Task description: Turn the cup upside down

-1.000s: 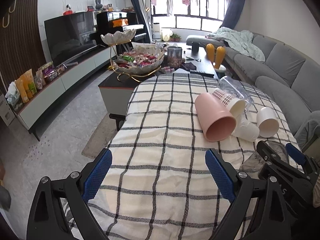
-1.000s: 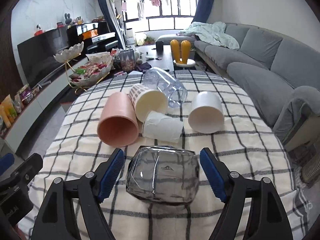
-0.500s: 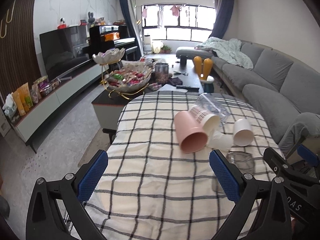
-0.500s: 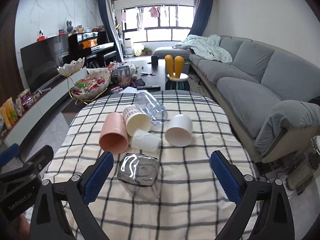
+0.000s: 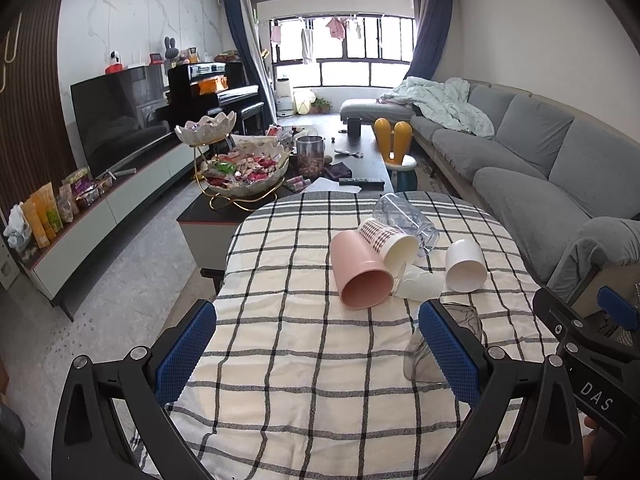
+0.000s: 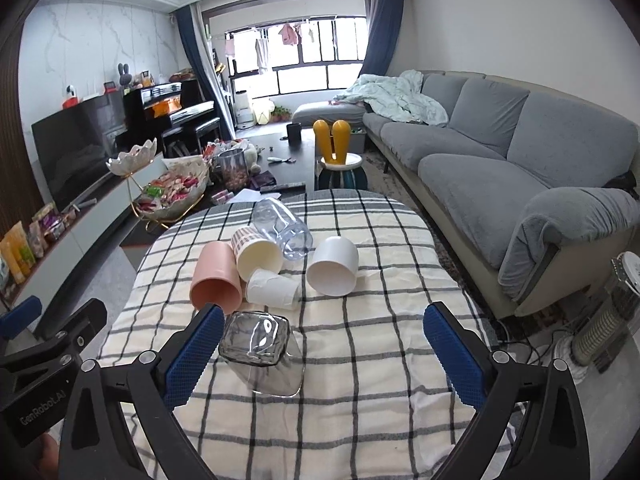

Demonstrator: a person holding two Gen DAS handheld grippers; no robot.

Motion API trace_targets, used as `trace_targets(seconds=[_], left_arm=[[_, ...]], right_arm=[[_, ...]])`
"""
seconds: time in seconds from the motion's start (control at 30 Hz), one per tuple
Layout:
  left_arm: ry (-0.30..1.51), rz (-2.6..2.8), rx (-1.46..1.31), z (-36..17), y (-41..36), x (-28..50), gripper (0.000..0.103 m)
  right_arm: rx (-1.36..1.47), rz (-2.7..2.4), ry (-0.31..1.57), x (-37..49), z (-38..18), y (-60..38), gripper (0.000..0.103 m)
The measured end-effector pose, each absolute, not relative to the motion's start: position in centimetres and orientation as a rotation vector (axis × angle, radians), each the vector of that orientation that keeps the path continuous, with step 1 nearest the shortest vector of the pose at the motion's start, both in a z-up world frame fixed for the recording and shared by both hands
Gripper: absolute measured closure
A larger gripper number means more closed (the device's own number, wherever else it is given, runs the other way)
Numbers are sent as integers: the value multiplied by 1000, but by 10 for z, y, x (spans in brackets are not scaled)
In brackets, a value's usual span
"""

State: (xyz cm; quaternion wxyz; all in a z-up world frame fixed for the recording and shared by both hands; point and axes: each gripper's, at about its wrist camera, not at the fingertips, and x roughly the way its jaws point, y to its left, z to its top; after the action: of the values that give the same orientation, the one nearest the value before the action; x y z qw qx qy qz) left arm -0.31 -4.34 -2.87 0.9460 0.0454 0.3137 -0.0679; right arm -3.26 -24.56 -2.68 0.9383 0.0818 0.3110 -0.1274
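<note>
Right wrist view: a smoky clear square tumbler (image 6: 262,354) stands mouth-down on the checked tablecloth (image 6: 360,360), its flat base up, just beside the left pad of the right gripper (image 6: 322,354) — whose blue-padded jaws gape wide and hold nothing. Behind the tumbler lies a cluster of cups on their sides: a pink cup (image 6: 216,280), a plaid-patterned cream cup (image 6: 256,254), a small white paper cup (image 6: 274,290), a clear plastic jar (image 6: 282,226) and, slightly apart, a white cup (image 6: 334,266). From the left wrist view, the left gripper (image 5: 316,348) hangs over bare cloth, jaws equally wide and empty — the tumbler (image 5: 440,350) shows partly behind its right pad. A grey sofa (image 6: 500,160) runs along the right wall.
</note>
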Motion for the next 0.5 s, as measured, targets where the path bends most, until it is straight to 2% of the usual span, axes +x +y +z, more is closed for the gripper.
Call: trace_targets(seconds=[0.5], left_arm=[[641,-137,85,-27,-41,-5,0]], right_arm=[[161,-256,616,-37,-20,-242,2]])
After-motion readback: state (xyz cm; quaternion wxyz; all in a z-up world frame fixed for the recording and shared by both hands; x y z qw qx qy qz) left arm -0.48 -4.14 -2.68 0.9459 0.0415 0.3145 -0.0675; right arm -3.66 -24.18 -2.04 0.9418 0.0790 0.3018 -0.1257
